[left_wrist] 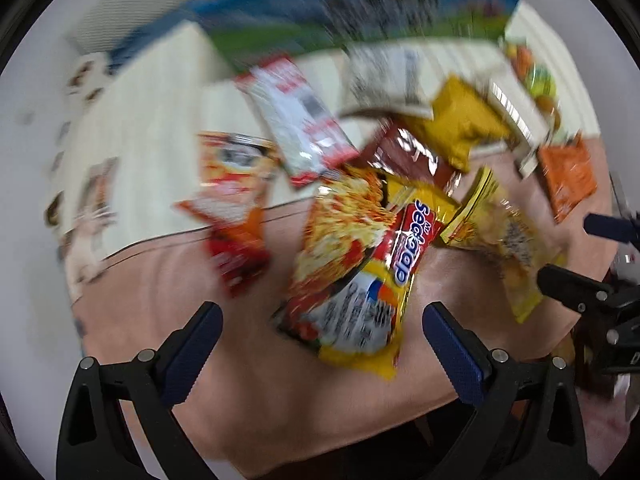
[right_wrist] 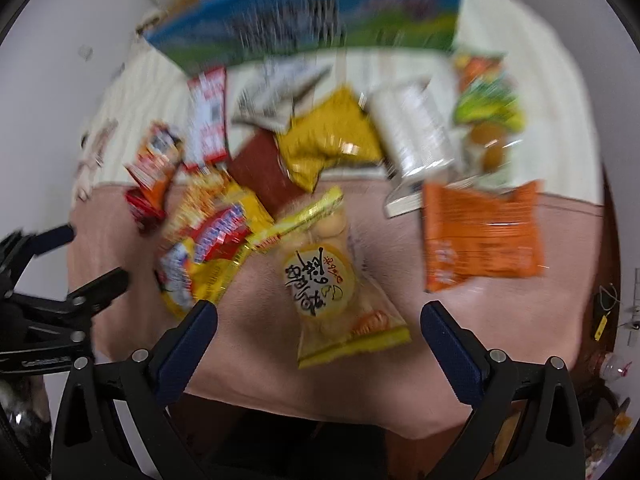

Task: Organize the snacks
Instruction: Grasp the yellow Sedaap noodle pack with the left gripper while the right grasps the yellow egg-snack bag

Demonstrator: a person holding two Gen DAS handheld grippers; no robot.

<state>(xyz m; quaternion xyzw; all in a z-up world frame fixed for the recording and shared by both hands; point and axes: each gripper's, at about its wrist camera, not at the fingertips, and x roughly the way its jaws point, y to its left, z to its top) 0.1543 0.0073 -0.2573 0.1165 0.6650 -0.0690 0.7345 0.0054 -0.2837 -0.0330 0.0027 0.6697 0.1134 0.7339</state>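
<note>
Both views are motion-blurred, so detail is limited. Left gripper (left_wrist: 322, 320) has its jaws wide apart, empty, hanging over the near edge of the pink cloth (left_wrist: 248, 384); right gripper (right_wrist: 319, 318) is likewise spread and holding nothing. Nearest the left gripper, just ahead between its fingers, lies the yellow-red noodle packet (left_wrist: 360, 264), flat on the cloth. Nearest the right gripper is the clear yellow biscuit bag (right_wrist: 340, 280), lying diagonally, its lower corner between the fingers. The two packs touch or overlap at their upper ends; I cannot tell which is on top. Left of the noodles sits an orange-red snack pack (left_wrist: 236, 208), and to the right an orange packet (right_wrist: 480, 232) lies apart from the biscuit bag. Further back the snacks pile up: a dark red packet (left_wrist: 412, 156), a mustard-yellow bag (right_wrist: 328, 140), a red-and-white sachet (left_wrist: 300, 120), a silvery-white pack (right_wrist: 416, 136) and a green-orange bag (right_wrist: 488, 108), several overlapping on the cream striped cloth (left_wrist: 152, 104). Farthest is a blue-green box (right_wrist: 304, 20), probably the place for sorted items, though its opening isn't visible. Risks, judging from here: nothing is sorted yet; the grippers hang close side by side and could collide if both reach in; the overlap means lifting one pack may drag the other; glossy, air-filled bags can slip from or burst under a pinch; fast motion could mean a missed or corner-only grasp.
</note>
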